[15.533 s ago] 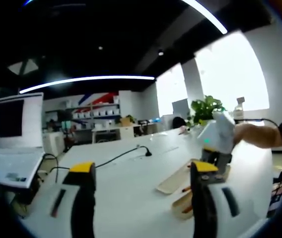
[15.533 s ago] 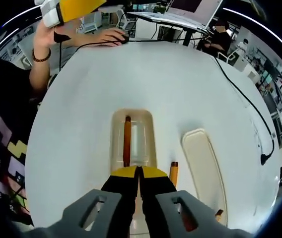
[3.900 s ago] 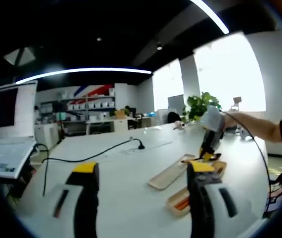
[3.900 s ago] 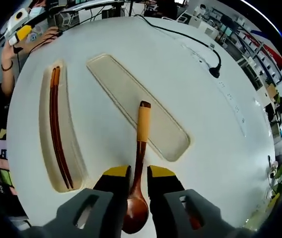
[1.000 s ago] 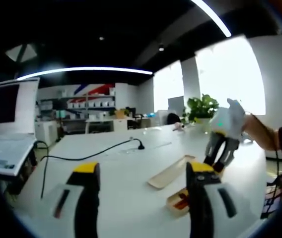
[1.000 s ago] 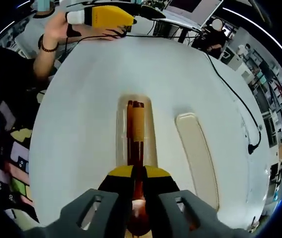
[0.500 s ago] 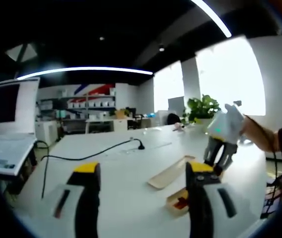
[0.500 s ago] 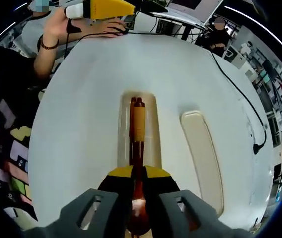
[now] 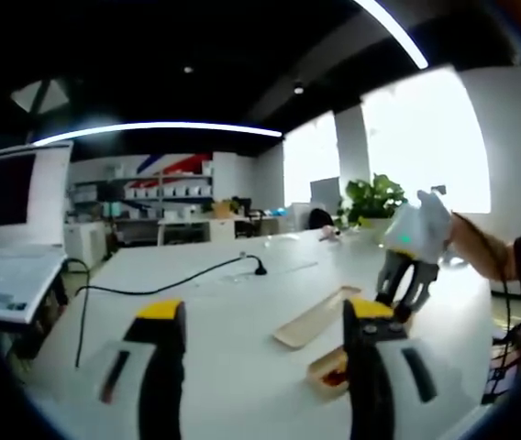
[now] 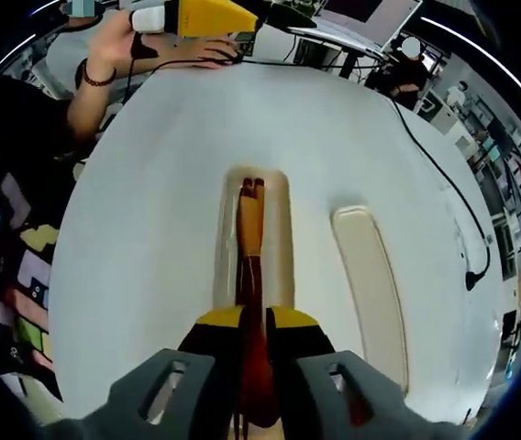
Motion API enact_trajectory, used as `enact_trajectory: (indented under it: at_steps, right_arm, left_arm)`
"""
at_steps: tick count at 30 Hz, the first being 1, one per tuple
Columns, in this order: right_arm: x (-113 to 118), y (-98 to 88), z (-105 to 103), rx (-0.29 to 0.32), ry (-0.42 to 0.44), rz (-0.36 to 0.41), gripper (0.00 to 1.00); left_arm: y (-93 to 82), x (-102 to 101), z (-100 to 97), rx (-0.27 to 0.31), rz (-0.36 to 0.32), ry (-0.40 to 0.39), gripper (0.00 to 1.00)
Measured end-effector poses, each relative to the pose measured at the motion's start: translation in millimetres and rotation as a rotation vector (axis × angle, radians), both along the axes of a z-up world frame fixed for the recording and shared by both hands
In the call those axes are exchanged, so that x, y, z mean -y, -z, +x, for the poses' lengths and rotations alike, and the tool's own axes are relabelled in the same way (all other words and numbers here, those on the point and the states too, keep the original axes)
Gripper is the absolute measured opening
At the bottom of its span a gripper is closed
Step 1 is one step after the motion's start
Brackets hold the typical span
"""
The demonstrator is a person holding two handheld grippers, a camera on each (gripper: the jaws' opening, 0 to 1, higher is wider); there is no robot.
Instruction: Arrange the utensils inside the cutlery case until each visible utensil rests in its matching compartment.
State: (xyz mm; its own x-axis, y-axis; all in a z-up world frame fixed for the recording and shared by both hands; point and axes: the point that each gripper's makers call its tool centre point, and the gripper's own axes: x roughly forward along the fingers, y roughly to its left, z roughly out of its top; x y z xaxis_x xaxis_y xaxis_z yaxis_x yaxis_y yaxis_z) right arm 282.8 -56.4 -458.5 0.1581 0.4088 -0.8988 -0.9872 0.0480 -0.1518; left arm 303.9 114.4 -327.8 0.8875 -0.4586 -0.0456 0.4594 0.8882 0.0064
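while the spoon sinks lower between the jaws, the scene reads like this.

right gripper view
- change: compared with half a second ago, the wooden spoon (image 10: 251,275) sits lower over the cutlery case (image 10: 281,243), its pale handle end closer to the chopsticks (image 10: 245,188) lying inside.
- meaning: i judge the spoon is being laid into the case's tray, a step near done but not yet released.
- right gripper (image 10: 255,341): yellow-tipped jaws pressed together on the spoon's dark neck, the bowl tucked just behind the tips.
- spoon: glossy reddish-brown bowl and neck, lighter tan grip, straight and slim, pointing away from the tool.
- case: translucent beige plastic, long with rounded ends, directly ahead of the jaws.
- lid (image 10: 368,289): matte cream, same elongated shape, flat on the table to the right of the jaws, apart from the case.
- table (image 10: 150,247): smooth white, round-edged.

left gripper view
- left gripper (image 9: 257,321): jaws spread wide, holding nothing, held above the table.
- change: nothing has shifted here since half a second ago.
- case: low beige tray just behind the right jaw, the lid beyond it.
- cable (image 9: 178,282): thin black, trailing across the table ahead.
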Motion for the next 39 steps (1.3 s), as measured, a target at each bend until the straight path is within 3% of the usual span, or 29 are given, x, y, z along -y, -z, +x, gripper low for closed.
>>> enact_trajectory:
  at_steps: [6,16,26,28,30,32,35,39]
  right_arm:
    - [10.4,-19.3,2.5,0.011,0.032,0.072,0.08]
    - [42.9,-48.9,19.9,0.049,0.174,0.239,0.08]
    - [70.5,-52.9,34.4,0.092,0.312,0.382,0.08]
    - [74.0,-53.3,34.0,0.104,0.302,0.401,0.08]
    - [70.9,-58.0,32.2,0.103,0.278,0.478,0.08]
    - [72.0,-65.1,34.7,0.109,0.3,0.573,0.08]
    - [81.2,-63.1,37.4,0.104,0.326,0.598,0.09]
    - [92.7,-64.7,47.2,0.087,0.414,0.684,0.12]
  left_arm:
    - [2.9,0.3,1.6,-0.008,0.004,-0.005,0.73]
    - [10.5,9.2,3.2,-0.025,0.017,0.009,0.73]
    - [14.6,11.8,2.7,-0.029,0.028,0.013,0.71]
    - [9.6,10.7,3.2,-0.022,-0.005,0.014,0.67]
    - [7.6,12.6,2.1,-0.034,-0.04,0.034,0.63]
    - [8.7,13.8,2.3,-0.045,-0.051,0.041,0.6]
    - [9.8,15.7,5.3,-0.05,-0.052,0.044,0.6]
    - [13.2,18.1,13.3,-0.088,-0.104,0.05,0.56]
